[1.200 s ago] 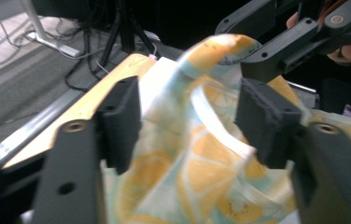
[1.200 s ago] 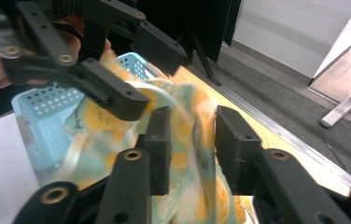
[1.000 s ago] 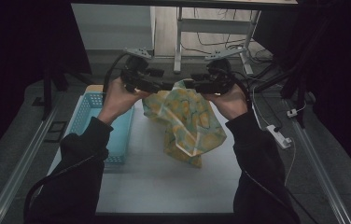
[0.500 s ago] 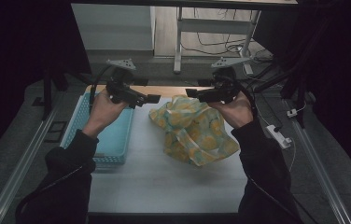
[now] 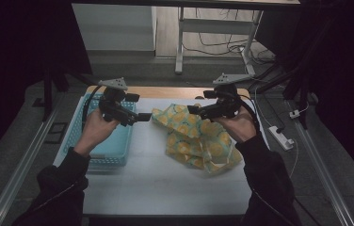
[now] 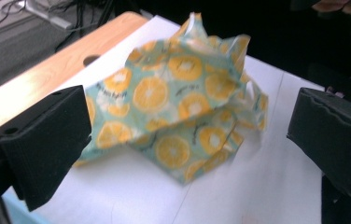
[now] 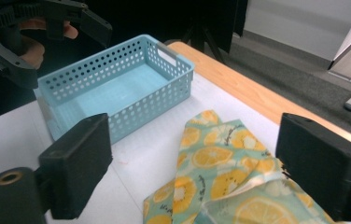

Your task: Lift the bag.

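Cloth (image 5: pixel 196 139), orange-print, crumpled loose mid-desk beside empty blue basket (image 5: pixel 100 143); left gripper (image 5: pixel 142 117) and right gripper (image 5: pixel 193 109) jaws spread, holding nothing; folding or stowing apparently undone.

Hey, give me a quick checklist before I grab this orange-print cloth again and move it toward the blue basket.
1. Left gripper open: ok, jaws wide apart.
2. Right gripper open: ok.
3. Both grippers free of the orange-print cloth: ok, it lies crumpled on the white table.
4. Blue basket empty: ok.
5. Cloth flat for folding: not ok, bunched up.
6. Cloth's corners findable: cannot tell.
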Available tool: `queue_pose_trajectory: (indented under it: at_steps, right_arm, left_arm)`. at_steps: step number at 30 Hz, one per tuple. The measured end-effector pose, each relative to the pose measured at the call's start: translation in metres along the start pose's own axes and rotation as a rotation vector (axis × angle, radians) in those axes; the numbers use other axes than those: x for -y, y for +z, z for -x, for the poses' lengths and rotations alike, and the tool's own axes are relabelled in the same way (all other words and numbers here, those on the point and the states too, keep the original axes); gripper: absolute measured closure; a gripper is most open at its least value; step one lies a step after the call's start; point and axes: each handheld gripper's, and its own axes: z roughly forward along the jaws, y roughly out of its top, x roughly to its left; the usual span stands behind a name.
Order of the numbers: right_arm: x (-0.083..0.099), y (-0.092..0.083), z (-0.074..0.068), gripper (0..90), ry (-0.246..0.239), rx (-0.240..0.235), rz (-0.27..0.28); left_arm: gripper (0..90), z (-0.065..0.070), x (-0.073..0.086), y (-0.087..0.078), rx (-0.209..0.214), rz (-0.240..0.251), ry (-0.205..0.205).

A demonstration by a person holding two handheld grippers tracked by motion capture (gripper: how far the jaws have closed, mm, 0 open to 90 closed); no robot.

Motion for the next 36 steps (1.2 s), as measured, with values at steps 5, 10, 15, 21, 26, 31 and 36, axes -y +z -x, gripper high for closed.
queue_pose_trajectory:
  at_steps: [5,10,15,21,26,31,36]
  right_arm:
    - [0.013,0.005,-0.003,6.5,0.008,-0.007,0.004]
    - [0.026,0.009,-0.006,4.5,0.013,-0.011,0.014]
    - [0.044,0.015,-0.006,2.9,0.026,0.001,0.013]
    - [0.063,0.021,-0.008,1.4,0.027,0.022,-0.001]
    - [0.074,0.023,-0.009,1.0,0.019,0.035,-0.009]
    - [0.085,0.021,-0.010,0.4,0.013,0.050,-0.011]
    - [0.092,0.019,-0.015,0.0,0.002,0.066,-0.013]
  left_arm:
    - [0.0,0.001,0.016,0.001,0.003,-0.005,-0.021]
    - [0.0,0.004,0.031,0.002,-0.015,-0.014,-0.023]
    - [0.0,0.006,0.048,0.002,-0.026,-0.019,-0.035]
    - [0.0,0.006,0.067,0.001,-0.028,-0.014,-0.060]
    - [0.0,0.005,0.082,0.002,-0.029,-0.017,-0.081]
    - [0.0,0.005,0.094,0.003,-0.031,-0.023,-0.099]
    - [0.0,0.010,0.103,0.003,-0.047,-0.042,-0.102]
